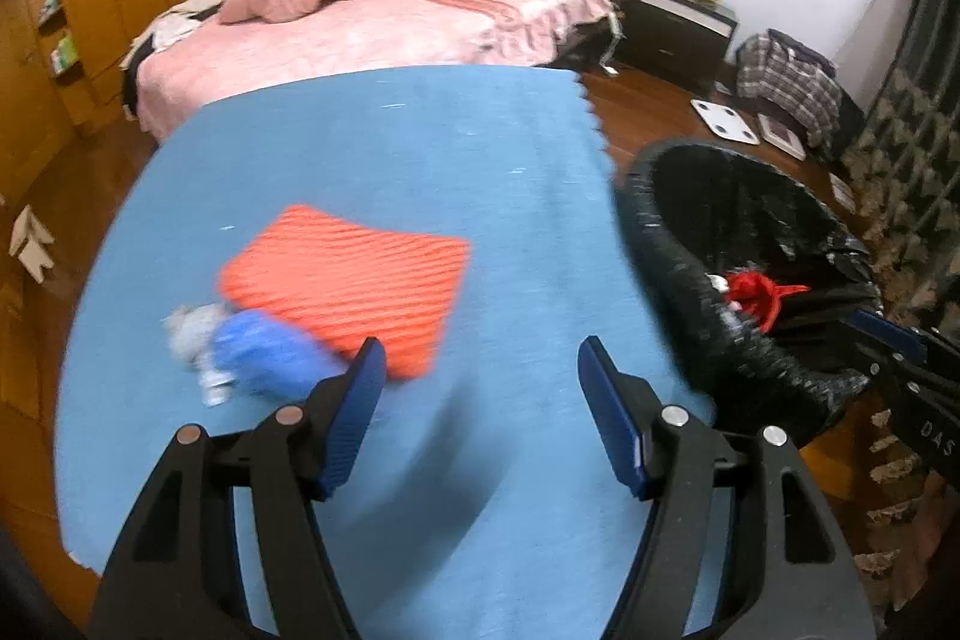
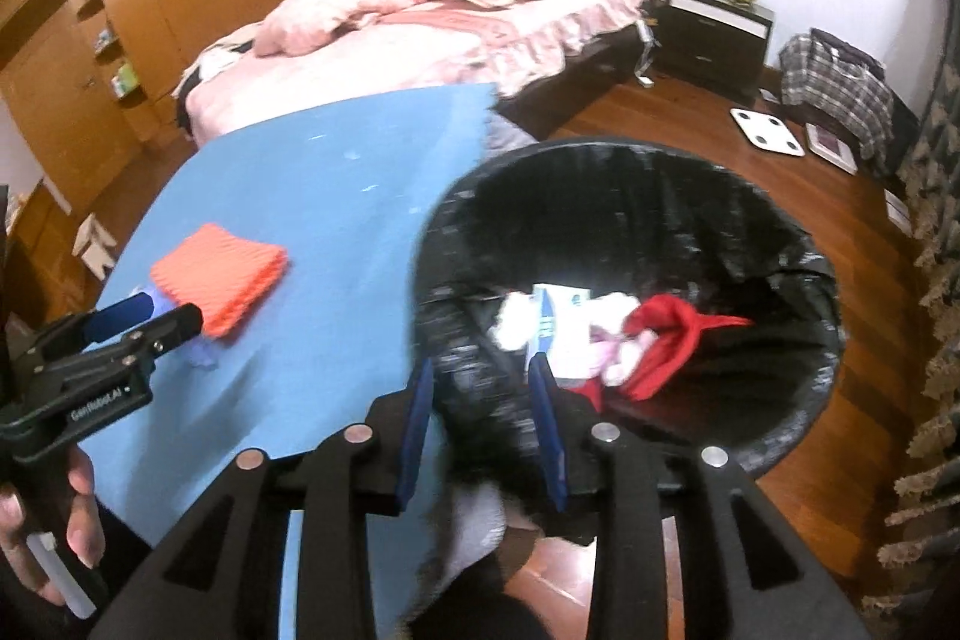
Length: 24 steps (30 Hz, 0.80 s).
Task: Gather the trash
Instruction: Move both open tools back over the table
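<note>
left gripper (image 1: 480, 388): jaws released, empty | right gripper (image 2: 483, 400): jaws released over bin (image 2: 780, 436) | next: you square up on blue wad (image 1: 264, 358), clear of orange cloth (image 1: 354, 280)

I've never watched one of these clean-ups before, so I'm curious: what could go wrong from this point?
1. The crumpled blue and grey trash touches the folded orange knitted cloth; the left hand-held gripper might snag the cloth too.
2. The right hand-held gripper sits at the black-lined round bin's rim; it could catch the liner.
3. Both views are blurred, so aim may suffer.
</note>
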Each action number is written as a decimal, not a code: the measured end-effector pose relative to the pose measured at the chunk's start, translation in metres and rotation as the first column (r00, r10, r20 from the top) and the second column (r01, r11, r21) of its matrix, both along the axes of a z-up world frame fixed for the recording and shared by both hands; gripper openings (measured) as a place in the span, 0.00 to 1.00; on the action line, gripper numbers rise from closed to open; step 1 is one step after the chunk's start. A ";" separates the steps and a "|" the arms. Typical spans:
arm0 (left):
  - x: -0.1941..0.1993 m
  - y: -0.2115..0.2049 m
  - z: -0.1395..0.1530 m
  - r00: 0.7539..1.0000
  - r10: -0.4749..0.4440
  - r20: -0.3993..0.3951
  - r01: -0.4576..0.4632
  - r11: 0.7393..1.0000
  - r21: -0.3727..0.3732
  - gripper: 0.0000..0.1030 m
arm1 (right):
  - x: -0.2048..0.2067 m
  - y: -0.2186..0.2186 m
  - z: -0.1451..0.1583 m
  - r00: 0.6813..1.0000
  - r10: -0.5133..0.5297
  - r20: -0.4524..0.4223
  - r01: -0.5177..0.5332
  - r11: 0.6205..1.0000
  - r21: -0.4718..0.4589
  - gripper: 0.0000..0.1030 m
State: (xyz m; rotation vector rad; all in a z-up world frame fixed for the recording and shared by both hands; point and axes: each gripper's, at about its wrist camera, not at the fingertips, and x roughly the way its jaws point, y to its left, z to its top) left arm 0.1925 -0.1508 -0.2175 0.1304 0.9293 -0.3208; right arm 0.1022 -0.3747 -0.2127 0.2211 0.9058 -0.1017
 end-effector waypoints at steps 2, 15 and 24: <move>-0.001 0.020 0.002 1.000 0.021 0.006 -0.021 1.000 0.001 0.63 | 0.000 0.017 0.001 1.000 0.013 0.006 -0.013 1.000 0.008 0.32; 0.005 0.158 0.001 0.982 0.182 0.040 -0.184 0.982 0.047 0.63 | 0.027 0.135 0.003 0.992 0.119 0.034 -0.119 0.993 -0.008 0.32; 0.006 0.205 -0.008 0.978 0.203 0.051 -0.205 0.978 0.035 0.63 | 0.054 0.195 -0.012 0.984 0.173 0.037 -0.173 0.985 0.000 0.32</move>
